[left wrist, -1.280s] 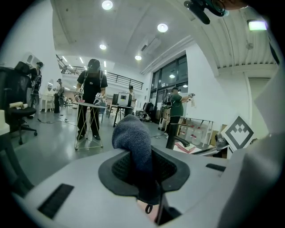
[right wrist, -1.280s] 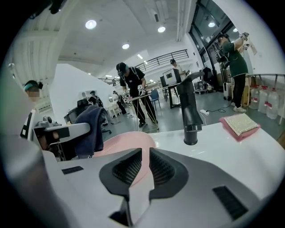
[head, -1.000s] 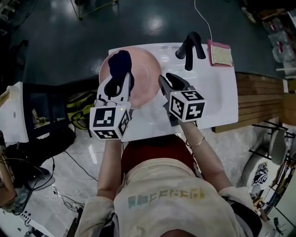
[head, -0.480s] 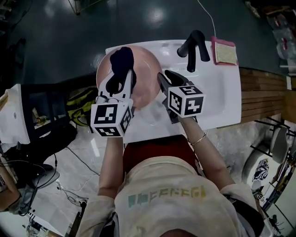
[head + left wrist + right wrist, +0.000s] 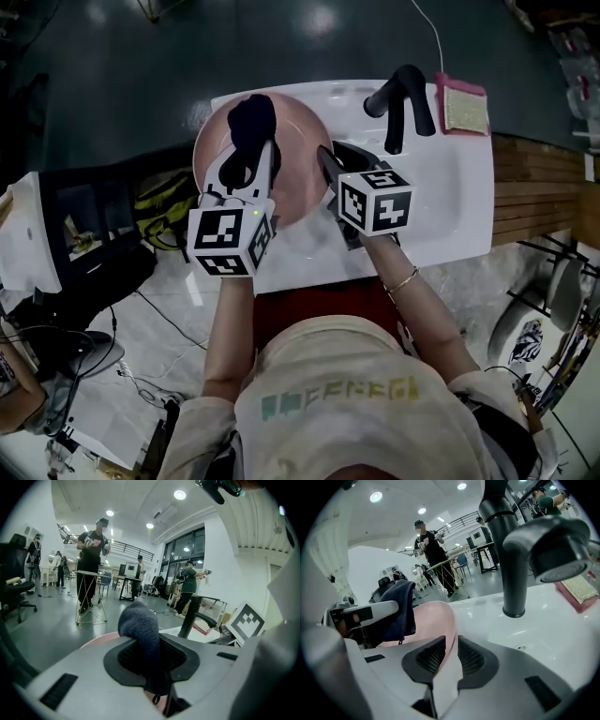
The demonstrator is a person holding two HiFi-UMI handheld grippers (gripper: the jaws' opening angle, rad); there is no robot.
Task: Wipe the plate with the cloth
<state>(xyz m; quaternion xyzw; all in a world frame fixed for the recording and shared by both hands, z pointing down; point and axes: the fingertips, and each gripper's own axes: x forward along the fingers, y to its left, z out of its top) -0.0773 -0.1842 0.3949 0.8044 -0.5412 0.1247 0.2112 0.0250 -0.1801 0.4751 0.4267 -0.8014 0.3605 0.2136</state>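
Worktop (image 5: 448, 202): white, carrying all the task's things; wooden boards adjoin its right edge.

Plate (image 5: 298, 173): pink and round, at the far left corner of the worktop, its left side reaching past the worktop's left edge. Whether it lies flat or is tipped up cannot be told.

Cloth (image 5: 251, 120): dark blue, bunched into a rounded wad over the far half of the plate, against the plate's inner face.

Left gripper (image 5: 246, 161): reaches over the plate from its near side. Its fingers (image 5: 187, 660) are pinched on the cloth, which bulges up and forward out of them.

Right gripper (image 5: 325, 161): at the plate's right rim, just beside the left gripper. Its fingers (image 5: 474, 660) are closed on the thin pink rim, which stands in the narrow slot between the two pads.

Faucet (image 5: 405, 98): black, standing at the far edge of the worktop, right of the plate, spout pointing toward the near side.

Sponge (image 5: 465, 107): pink with a pale face, lying flat at the far right corner, beyond the faucet.

Background: people standing in a bright hall, seen in both gripper views.
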